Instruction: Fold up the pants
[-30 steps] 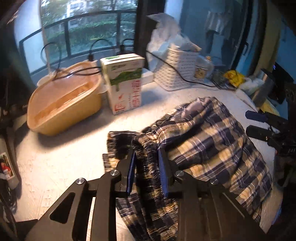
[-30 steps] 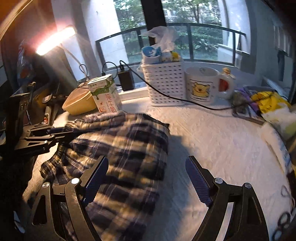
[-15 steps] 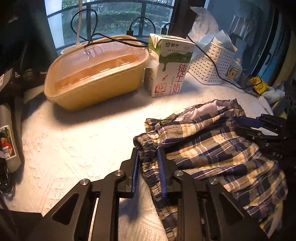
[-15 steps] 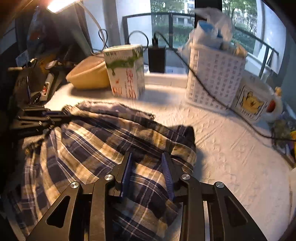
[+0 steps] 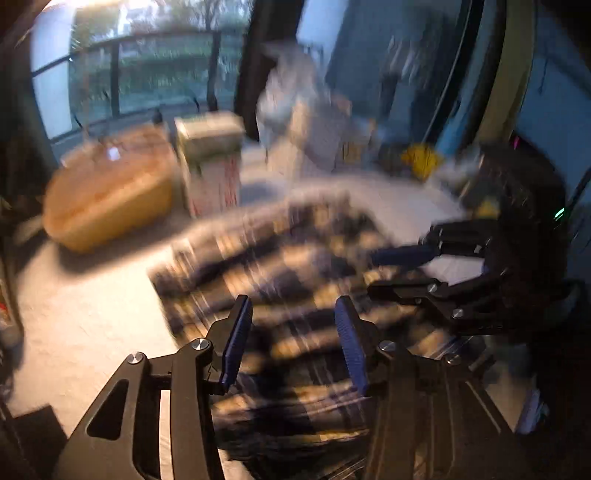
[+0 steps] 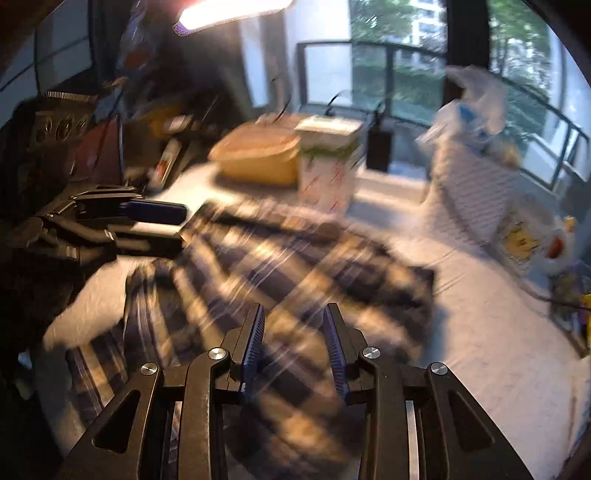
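Observation:
The plaid pants (image 5: pixel 288 266) lie bunched on the white table, blurred by motion; they also show in the right wrist view (image 6: pixel 295 266). My left gripper (image 5: pixel 293 314) is open above the pants with nothing between its blue pads. My right gripper (image 6: pixel 295 317) hovers over the pants with its jaws partly apart and no cloth pinched between them. The right gripper also shows in the left wrist view (image 5: pixel 373 273) at the pants' right edge, jaws apart. The left gripper shows in the right wrist view (image 6: pixel 183 229) at the pants' left edge.
A tan lidded tub (image 5: pixel 110 192) and a milk carton (image 5: pixel 210 162) stand behind the pants. A white basket (image 6: pixel 472 192) with tissue and a mug (image 6: pixel 524 240) stand at the right. A lit lamp (image 6: pixel 229 11) hangs above. Clutter lines both table sides.
My left gripper has let go of the waistband and opened, lifting up. My right gripper has opened a little and pulled back. The pants now lie folded over on the table.

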Demonstrator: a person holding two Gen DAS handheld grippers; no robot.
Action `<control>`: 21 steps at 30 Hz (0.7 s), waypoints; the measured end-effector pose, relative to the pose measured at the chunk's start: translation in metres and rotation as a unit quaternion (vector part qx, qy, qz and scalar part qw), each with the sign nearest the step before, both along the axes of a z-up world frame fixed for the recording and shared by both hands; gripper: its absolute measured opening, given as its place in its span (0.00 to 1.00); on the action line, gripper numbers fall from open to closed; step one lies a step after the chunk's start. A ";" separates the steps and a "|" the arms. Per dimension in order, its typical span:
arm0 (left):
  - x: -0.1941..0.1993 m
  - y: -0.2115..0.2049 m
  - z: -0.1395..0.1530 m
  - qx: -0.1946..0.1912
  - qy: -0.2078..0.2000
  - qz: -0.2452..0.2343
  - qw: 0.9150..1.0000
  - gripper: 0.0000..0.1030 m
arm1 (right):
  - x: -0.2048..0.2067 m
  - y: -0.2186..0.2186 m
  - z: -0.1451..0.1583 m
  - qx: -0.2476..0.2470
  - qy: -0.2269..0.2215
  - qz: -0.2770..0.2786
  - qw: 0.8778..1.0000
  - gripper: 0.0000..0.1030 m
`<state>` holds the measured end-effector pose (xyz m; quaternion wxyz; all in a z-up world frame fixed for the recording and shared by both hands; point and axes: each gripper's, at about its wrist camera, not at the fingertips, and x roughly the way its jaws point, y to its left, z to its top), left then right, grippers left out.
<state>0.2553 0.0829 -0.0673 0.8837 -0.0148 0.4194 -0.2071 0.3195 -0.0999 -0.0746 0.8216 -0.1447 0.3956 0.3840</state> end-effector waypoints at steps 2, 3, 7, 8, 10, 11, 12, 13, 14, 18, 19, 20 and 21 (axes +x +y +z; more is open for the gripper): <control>0.003 -0.003 -0.023 0.017 0.033 0.000 0.999 0.45 | -0.003 0.004 -0.017 -0.019 0.014 0.000 1.000 0.37; 0.001 -0.002 -0.029 0.021 0.034 0.000 0.999 0.45 | -0.004 0.004 -0.024 -0.025 0.021 0.000 0.999 0.45; -0.006 0.003 -0.028 0.022 0.030 -0.002 0.999 0.45 | -0.018 -0.007 -0.031 -0.035 0.018 0.003 0.999 0.63; -0.006 0.004 -0.029 0.022 0.032 -0.002 0.999 0.45 | -0.022 -0.011 -0.032 -0.040 0.018 0.004 0.999 0.64; -0.006 0.004 -0.030 0.026 0.034 -0.002 0.999 0.45 | -0.031 -0.019 -0.033 -0.052 0.015 0.005 0.999 0.65; -0.008 0.003 -0.029 0.033 0.034 -0.002 0.999 0.45 | -0.037 -0.026 -0.034 -0.055 0.014 0.006 0.998 0.65; -0.008 0.001 -0.028 0.037 0.033 -0.001 0.999 0.45 | -0.042 -0.031 -0.034 -0.058 0.011 0.005 0.998 0.65; -0.013 0.002 -0.026 0.043 0.031 -0.001 0.999 0.45 | -0.047 -0.037 -0.034 -0.060 0.007 0.003 0.998 0.65; -0.015 0.001 -0.026 0.047 0.030 -0.001 0.998 0.46 | -0.051 -0.041 -0.035 -0.061 0.004 0.001 0.998 0.65; -0.023 0.000 -0.025 0.049 0.026 0.009 0.998 0.47 | -0.065 -0.061 -0.034 -0.062 0.005 -0.015 0.998 0.67; -0.026 0.001 -0.023 0.048 0.024 0.014 0.998 0.47 | -0.069 -0.067 -0.035 -0.064 0.008 -0.022 0.998 0.69; -0.029 0.002 -0.022 0.047 0.022 0.016 0.999 0.48 | -0.071 -0.072 -0.036 -0.064 0.014 -0.029 0.997 0.69; -0.031 0.002 -0.021 0.046 0.020 0.018 0.999 0.50 | -0.073 -0.074 -0.036 -0.061 0.014 -0.032 0.998 0.70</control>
